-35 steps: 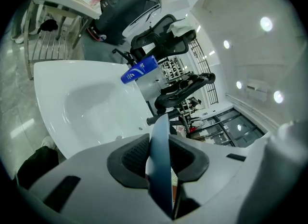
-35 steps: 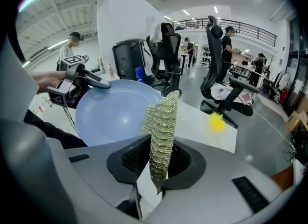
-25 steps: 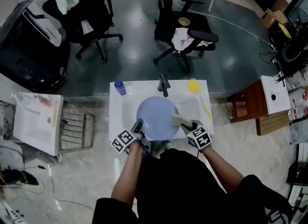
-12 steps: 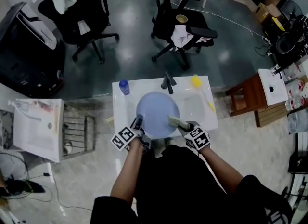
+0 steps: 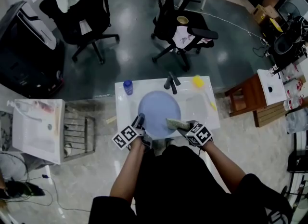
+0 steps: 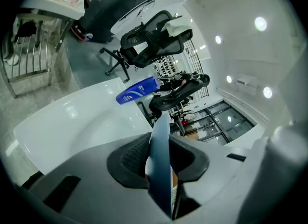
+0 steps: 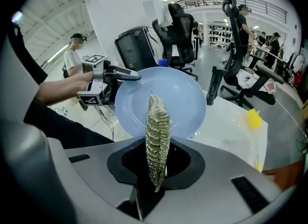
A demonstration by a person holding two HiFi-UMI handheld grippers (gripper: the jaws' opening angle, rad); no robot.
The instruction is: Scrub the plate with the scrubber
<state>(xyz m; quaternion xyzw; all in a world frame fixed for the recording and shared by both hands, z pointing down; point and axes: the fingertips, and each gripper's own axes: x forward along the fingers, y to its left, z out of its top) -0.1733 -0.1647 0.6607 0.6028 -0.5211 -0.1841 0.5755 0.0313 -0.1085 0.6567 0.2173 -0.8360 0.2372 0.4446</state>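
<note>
A pale blue round plate (image 5: 159,113) is held tilted over the white sink (image 5: 202,106). My left gripper (image 5: 139,121) is shut on its near left rim; in the left gripper view the plate (image 6: 160,141) shows edge-on between the pads. My right gripper (image 5: 182,125) is shut on a flat greenish mesh scrubber (image 5: 174,123), whose tip lies over the plate's near right rim. In the right gripper view the scrubber (image 7: 158,136) stands upright in the jaws before the plate's face (image 7: 180,98), with the left gripper (image 7: 118,76) at the plate's left edge.
A dark faucet (image 5: 171,83) stands at the sink's far edge, with a blue bottle (image 5: 128,87) to its left and a yellow object (image 5: 197,81) to its right. Office chairs (image 5: 185,30) stand beyond. A metal rack (image 5: 79,131) is to the left.
The right gripper has carried the scrubber a little leftward, further over the plate's near right rim. The left gripper still holds the plate.
</note>
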